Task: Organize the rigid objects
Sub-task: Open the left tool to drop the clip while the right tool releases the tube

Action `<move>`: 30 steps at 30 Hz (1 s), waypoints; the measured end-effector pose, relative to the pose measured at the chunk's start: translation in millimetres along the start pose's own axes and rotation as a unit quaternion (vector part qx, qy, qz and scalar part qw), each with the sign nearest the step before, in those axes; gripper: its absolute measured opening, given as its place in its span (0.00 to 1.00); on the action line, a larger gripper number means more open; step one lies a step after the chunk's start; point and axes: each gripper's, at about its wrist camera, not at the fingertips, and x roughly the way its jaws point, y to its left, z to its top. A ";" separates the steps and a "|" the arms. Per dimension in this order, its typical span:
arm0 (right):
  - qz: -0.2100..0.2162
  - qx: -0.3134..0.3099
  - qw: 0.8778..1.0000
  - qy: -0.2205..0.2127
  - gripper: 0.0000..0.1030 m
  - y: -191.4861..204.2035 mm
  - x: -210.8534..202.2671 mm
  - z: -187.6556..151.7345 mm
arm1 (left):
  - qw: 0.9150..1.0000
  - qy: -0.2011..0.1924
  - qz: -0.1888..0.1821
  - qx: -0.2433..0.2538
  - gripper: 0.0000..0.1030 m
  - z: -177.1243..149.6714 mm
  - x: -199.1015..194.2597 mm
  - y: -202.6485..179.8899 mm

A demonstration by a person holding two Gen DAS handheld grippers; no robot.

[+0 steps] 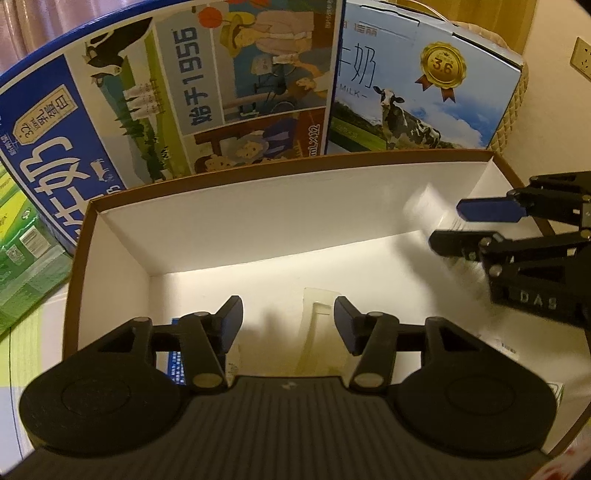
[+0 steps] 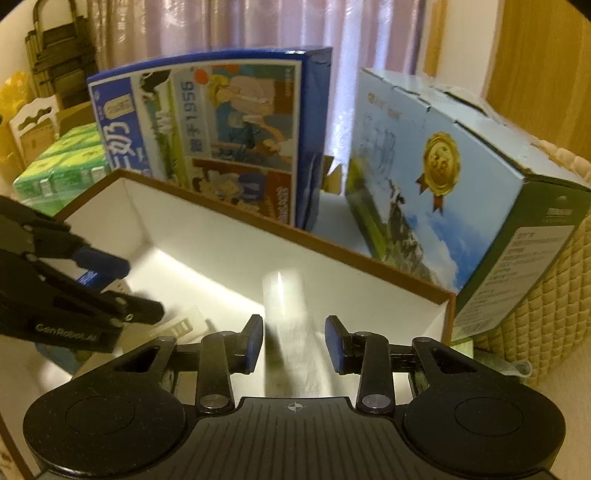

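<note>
Left gripper (image 1: 288, 325): jaws apart, empty, over white box (image 1: 258, 206) | Right gripper (image 2: 294, 343): jaws apart; blurred pale object (image 2: 286, 332) between, long axis near-far | Right view only: green cartons (image 2: 62, 166) far left

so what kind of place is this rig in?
Likely a home room, maybe a bedroom or living room: pinkish curtains behind, retail milk cartons stacked beside an open white-lined box, and a quilted cushion at right.

Left wrist view: close above, beyond the fingertips, the open white-lined, brown-edged cardboard box (image 1: 236, 221), facing two printed milk cartons. Right wrist view: same box (image 2: 229, 236) ahead of the fingers, from the opposite end. Shared: box interior, cartons.
</note>
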 end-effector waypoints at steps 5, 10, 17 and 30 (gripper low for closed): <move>-0.006 0.016 1.000 -0.009 0.50 -3.4 -6.5 1.3 | 1.000 -0.002 0.002 -0.003 0.50 -1.0 -4.7 3.7; 0.000 0.026 1.000 -0.010 0.57 -3.7 -17.0 -1.5 | 1.000 -0.004 -0.001 -0.005 0.53 -3.5 -12.1 6.8; 0.011 0.046 0.999 -0.013 0.61 -0.1 -38.2 -7.5 | 1.000 -0.010 -0.006 -0.013 0.55 -7.0 -28.5 7.0; 0.013 0.084 0.996 -0.030 0.63 16.9 -90.2 -20.7 | 0.999 -0.033 -0.021 -0.029 0.56 -22.4 -82.6 6.1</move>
